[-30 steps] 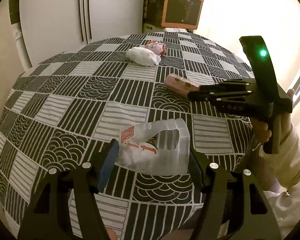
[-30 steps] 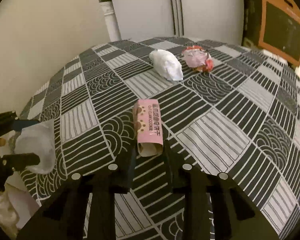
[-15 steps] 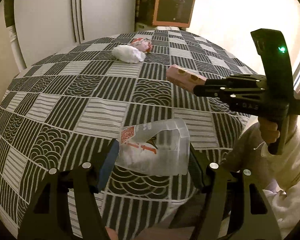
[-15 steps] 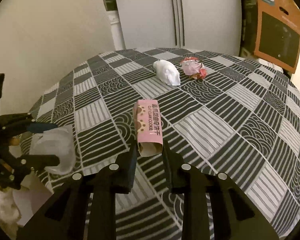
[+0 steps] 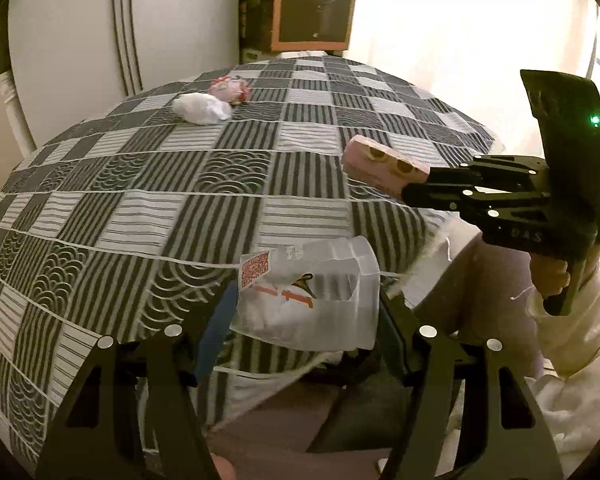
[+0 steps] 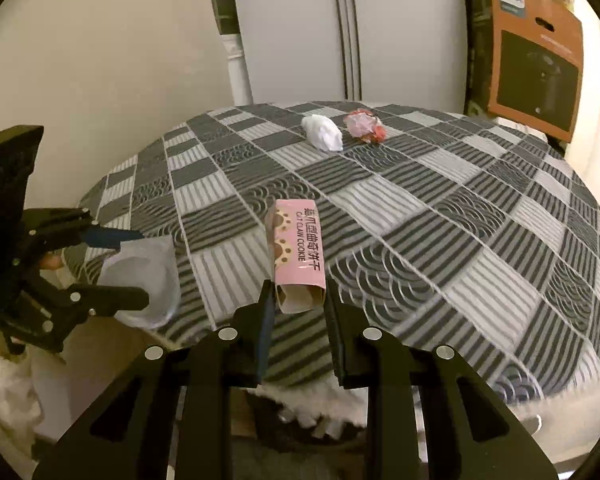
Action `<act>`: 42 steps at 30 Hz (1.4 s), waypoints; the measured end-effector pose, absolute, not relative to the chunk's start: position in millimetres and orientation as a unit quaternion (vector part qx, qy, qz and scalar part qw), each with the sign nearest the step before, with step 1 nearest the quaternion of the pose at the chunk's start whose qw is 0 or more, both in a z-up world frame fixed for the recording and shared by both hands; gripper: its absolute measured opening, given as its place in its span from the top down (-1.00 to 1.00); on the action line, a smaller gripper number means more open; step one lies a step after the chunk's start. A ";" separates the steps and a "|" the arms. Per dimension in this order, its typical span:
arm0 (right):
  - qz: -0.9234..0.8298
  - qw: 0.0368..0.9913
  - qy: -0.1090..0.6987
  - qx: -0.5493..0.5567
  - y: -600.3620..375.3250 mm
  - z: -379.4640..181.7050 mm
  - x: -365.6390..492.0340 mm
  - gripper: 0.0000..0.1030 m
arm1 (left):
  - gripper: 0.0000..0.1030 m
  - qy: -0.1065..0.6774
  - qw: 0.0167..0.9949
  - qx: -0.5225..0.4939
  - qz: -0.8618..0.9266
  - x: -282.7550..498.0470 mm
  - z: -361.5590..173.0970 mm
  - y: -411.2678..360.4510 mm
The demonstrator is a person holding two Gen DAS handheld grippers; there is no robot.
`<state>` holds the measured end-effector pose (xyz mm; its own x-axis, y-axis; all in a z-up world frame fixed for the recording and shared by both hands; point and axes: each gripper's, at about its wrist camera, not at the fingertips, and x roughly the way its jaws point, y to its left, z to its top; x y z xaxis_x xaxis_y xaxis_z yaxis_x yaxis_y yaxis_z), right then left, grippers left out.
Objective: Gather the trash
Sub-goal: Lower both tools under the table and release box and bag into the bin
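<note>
left gripper (image 5: 300, 312): clear plastic bag (image 5: 312, 300) clamped between its fingers, held off the counter (image 5: 180, 184) edge for carrying | right gripper (image 6: 298, 304): pink cookie box (image 6: 296, 248) pinched at its near end, lifted clear | 2 crumpled wads (image 6: 322, 133) lie far beyond both fingertips, judged next.

Each wrist camera looks forward along its own fingers from the near edge of the checked table (image 5: 148, 216), low and close. Both face the white doors (image 6: 300, 28) and share the tabletop; each catches the other gripper sideways.
</note>
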<state>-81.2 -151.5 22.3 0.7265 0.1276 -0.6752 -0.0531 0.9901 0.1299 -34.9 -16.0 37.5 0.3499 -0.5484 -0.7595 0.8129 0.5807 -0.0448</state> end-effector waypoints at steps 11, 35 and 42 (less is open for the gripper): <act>0.036 0.929 0.367 0.040 -157.4 10.2 -150.0 0.55 | -0.27 0.369 0.789 0.192 -0.452 -87.2 24.6 -30.9; 0.020 0.868 0.492 0.064 -174.1 -110.3 -173.2 0.55 | -0.28 0.443 0.712 0.260 -0.479 -121.7 -83.4 -70.7; 0.018 0.850 0.519 0.088 -182.7 -141.6 -150.3 0.54 | -0.28 0.479 0.689 0.275 -0.470 -105.2 -126.2 -85.1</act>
<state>-150.3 -182.7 -141.6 0.4596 0.1209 -0.8798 0.0610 0.9841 0.1671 -105.2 -85.1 -126.2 0.0995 -0.3841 -0.9179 0.9108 0.4066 -0.0714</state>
